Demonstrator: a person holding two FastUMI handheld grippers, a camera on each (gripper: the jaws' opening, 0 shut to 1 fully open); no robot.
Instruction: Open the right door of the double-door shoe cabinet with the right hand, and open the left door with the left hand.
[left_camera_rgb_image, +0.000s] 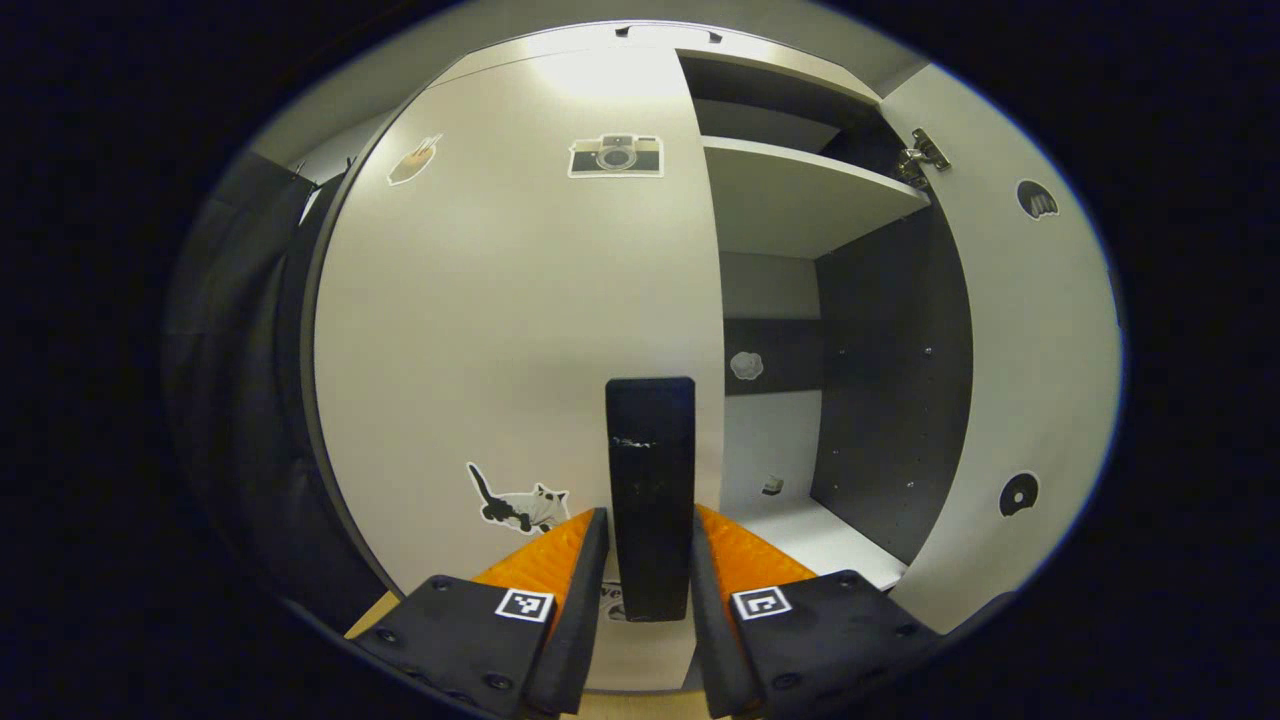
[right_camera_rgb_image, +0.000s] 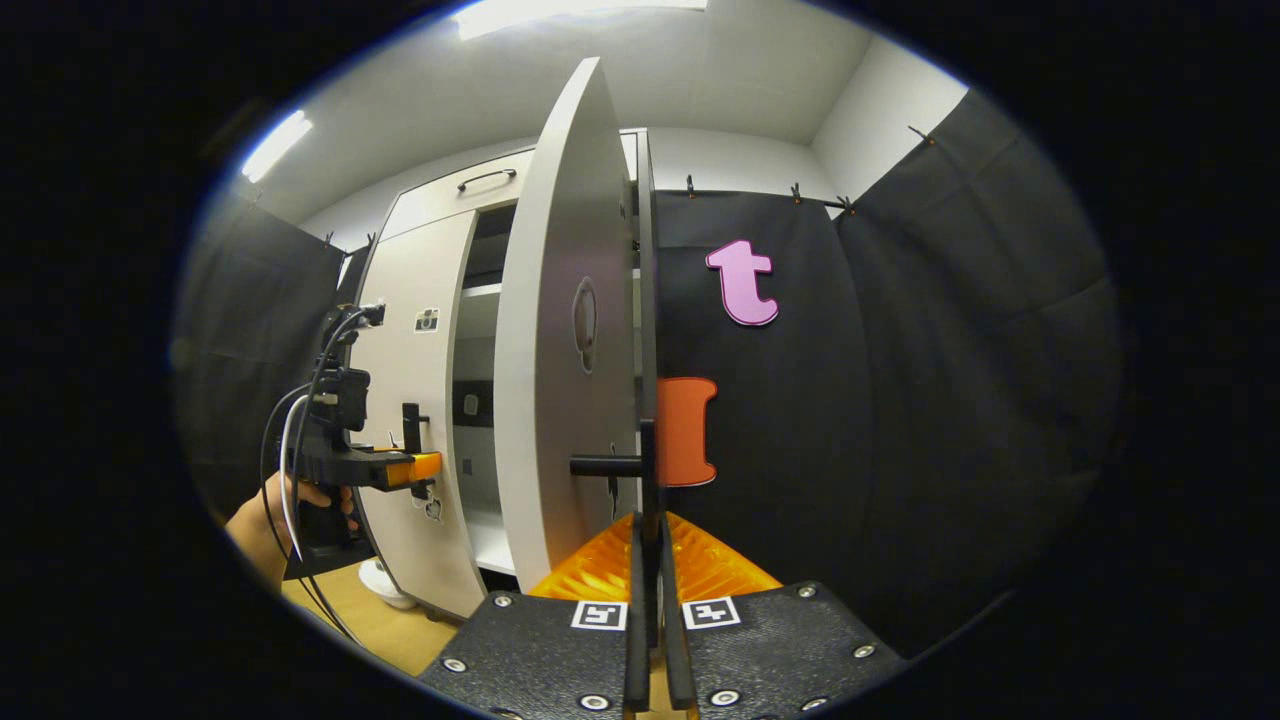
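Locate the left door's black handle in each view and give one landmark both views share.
Left gripper view: the left door handle stands bottom centre, between the left claw's fingers.
Right gripper view: it sits at left, by the far claw.
Shared landmark: the camera sticker on the left door.

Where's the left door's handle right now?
In the left gripper view, the left door's handle stands upright between the left gripper fingers, at the closed left door's right edge, beside the open compartment.
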